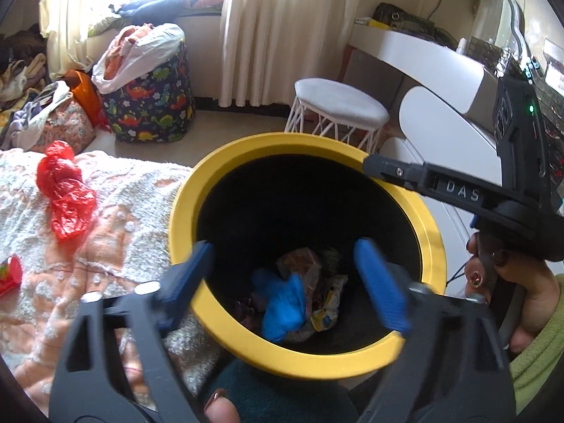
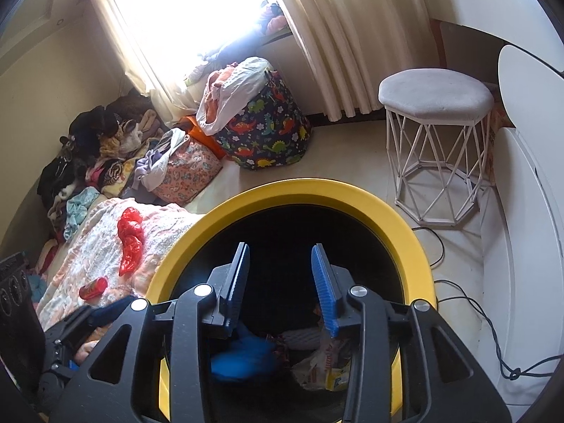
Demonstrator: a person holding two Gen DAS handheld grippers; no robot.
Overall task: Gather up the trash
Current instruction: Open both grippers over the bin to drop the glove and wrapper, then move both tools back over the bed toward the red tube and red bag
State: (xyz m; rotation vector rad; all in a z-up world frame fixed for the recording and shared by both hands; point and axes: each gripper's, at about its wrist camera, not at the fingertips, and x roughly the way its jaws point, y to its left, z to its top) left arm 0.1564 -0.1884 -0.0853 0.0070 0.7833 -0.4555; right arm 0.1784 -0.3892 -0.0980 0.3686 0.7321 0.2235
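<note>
Both the left gripper (image 1: 282,275) and right gripper (image 2: 280,289) hang released and empty over the yellow-rimmed bin (image 1: 352,148); left of it on the blanket (image 1: 123,204), the red plastic bag (image 1: 65,194) looks light, limp, slippery, best pinched at a bunched fold.

stool (image 2: 436,96) white, by curtain (image 2: 338,35) | dinosaur-print basket (image 2: 268,130) (clothes-stuffed) on floor
</note>
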